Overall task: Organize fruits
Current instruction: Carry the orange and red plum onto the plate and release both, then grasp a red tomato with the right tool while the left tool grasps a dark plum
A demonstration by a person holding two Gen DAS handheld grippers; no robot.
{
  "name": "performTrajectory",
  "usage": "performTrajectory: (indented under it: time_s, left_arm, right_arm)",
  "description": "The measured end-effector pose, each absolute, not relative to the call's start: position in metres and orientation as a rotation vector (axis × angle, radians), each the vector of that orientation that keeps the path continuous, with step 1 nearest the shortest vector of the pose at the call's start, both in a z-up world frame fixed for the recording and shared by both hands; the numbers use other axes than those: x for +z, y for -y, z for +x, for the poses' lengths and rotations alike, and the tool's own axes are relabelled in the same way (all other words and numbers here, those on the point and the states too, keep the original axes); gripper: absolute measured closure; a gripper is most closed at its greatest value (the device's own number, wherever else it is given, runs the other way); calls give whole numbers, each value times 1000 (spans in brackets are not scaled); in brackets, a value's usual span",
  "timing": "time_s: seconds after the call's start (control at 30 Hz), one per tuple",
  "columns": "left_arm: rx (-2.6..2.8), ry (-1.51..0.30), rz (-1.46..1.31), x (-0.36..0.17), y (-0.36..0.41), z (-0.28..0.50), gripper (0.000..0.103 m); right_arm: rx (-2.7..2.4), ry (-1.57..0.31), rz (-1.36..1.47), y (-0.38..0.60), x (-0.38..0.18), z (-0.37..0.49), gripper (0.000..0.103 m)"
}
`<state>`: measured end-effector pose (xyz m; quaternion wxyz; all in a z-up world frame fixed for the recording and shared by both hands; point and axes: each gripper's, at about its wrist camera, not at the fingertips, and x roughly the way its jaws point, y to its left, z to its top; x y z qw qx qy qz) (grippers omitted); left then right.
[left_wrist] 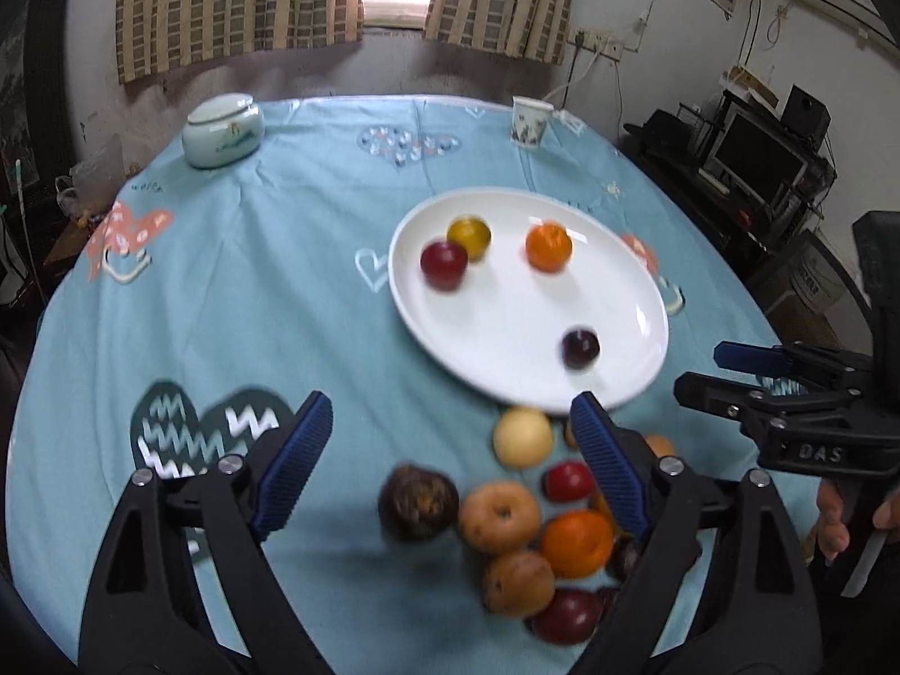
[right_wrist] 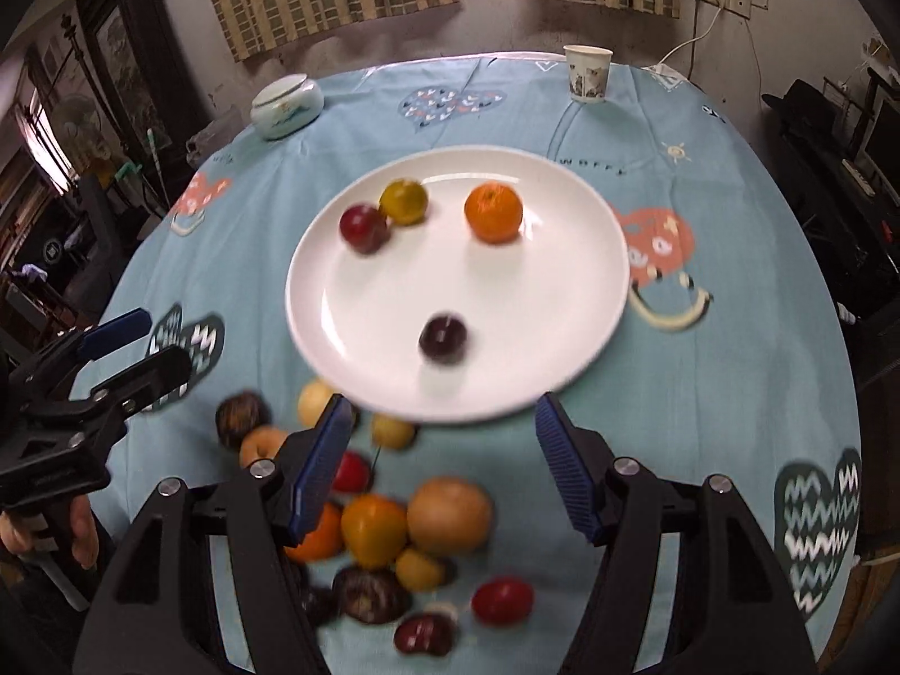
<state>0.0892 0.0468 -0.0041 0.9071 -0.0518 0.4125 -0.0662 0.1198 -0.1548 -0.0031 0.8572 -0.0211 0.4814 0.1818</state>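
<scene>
Both hand-held grippers point(left_wrist: 450, 450) point(right_wrist: 441, 464) agape over fruit pile point(left_wrist: 529, 517) — seemingly empty

Four fruits point(right_wrist: 494, 212) sit on the white plate point(right_wrist: 540, 337); a pile of fruits point(right_wrist: 416, 529) lies just beside it.

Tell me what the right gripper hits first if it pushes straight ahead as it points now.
Probably the near rim of the white plate, which lies just beyond the open right gripper; depth is unclear, so it might pass over.
</scene>
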Motion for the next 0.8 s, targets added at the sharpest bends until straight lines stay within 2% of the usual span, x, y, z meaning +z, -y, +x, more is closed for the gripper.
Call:
performTrajectory:
  time_s: [0.37, 0.8]
  left_arm:
    - [-135, -917, -73, -37, -39, 30, 15]
    - [-303, -981, 51, -58, 5, -21, 12]
  right_arm:
    - [297, -1021, -45, 179, -23, 54, 35]
    - [223, -1035, 31, 205, -59, 35, 35]
